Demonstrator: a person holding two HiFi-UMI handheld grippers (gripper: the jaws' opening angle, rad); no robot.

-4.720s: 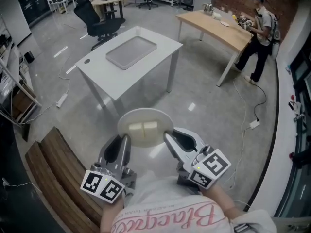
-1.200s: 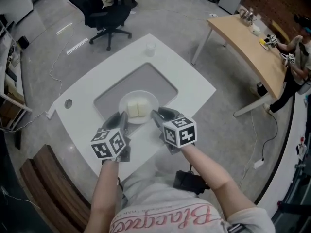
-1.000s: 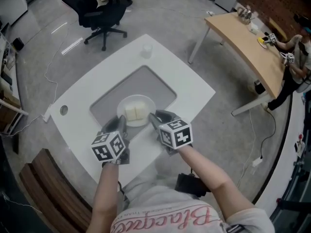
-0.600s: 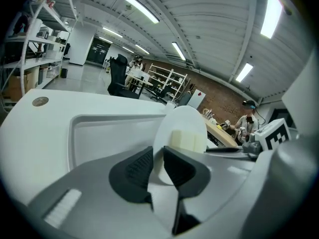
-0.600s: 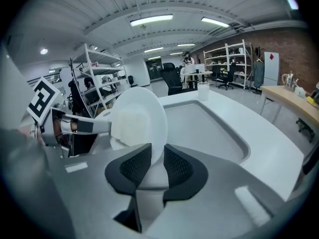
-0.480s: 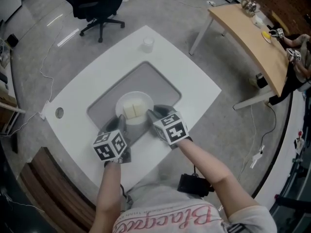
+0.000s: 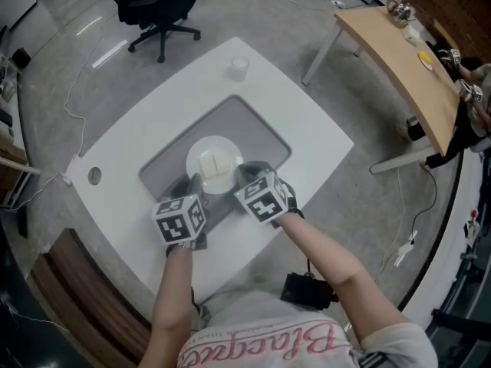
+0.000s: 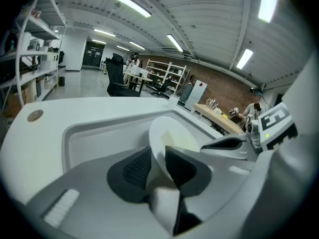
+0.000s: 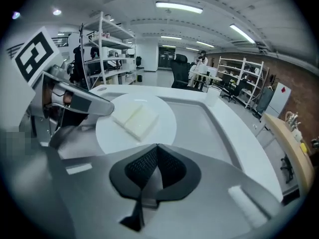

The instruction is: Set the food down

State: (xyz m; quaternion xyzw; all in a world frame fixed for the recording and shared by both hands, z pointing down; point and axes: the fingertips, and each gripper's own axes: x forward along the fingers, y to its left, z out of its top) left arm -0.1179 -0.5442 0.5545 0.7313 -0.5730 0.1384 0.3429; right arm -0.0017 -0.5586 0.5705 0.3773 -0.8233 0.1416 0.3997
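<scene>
Your left gripper (image 8: 157, 156): clamped on plate (image 7: 213, 163) rim at 7 o'clock.
Your right gripper (image 9: 157, 152): just closed, empty; plate at 10 o'clock.

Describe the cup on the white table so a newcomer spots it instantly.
Find the white table, with a grey tray on it holding a white plate. Past the tray's far edge in the head view, near the table's far corner, stands the cup: the only small upright thing on the bare tabletop, clear of the tray.
</scene>
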